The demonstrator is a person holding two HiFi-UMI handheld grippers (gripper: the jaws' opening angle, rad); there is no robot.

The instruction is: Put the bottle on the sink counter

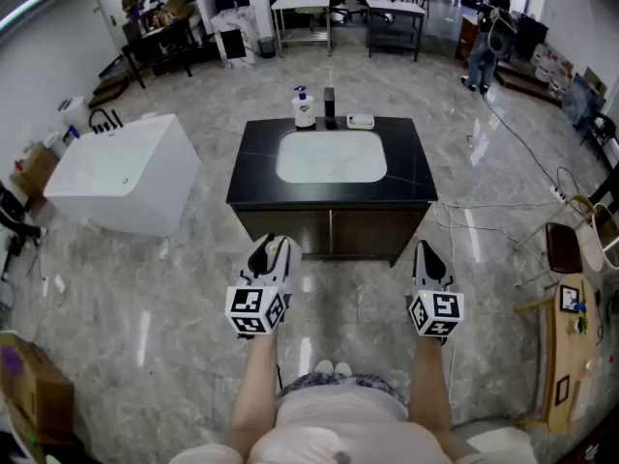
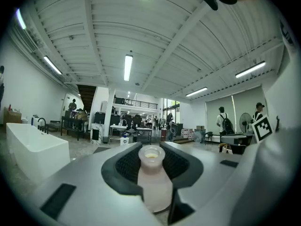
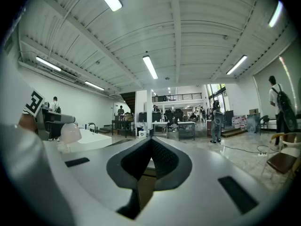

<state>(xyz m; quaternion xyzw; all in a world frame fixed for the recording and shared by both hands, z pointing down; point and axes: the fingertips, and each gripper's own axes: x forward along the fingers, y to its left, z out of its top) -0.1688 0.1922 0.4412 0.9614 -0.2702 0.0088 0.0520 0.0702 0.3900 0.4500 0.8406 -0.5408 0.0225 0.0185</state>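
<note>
Left tongs (image 2: 151, 158) grip the pale bottle (image 2: 153, 185) neck-up at lower centre, evidently for carrying, right tongs (image 3: 149, 144) closed on nothing, while the sink worktop (image 1: 253, 177) sits well apart at upper centre.

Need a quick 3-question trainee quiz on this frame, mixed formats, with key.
1. True or false: the bottle already stands on the sink counter.
2. What grips the bottle? A) the left hand-held gripper B) a bare hand C) nothing, it lies on the floor
3. Fill in: in the head view, a white ___ stands on the floor left of the sink counter.

Key: 1 false; 2 A; 3 bathtub
</note>
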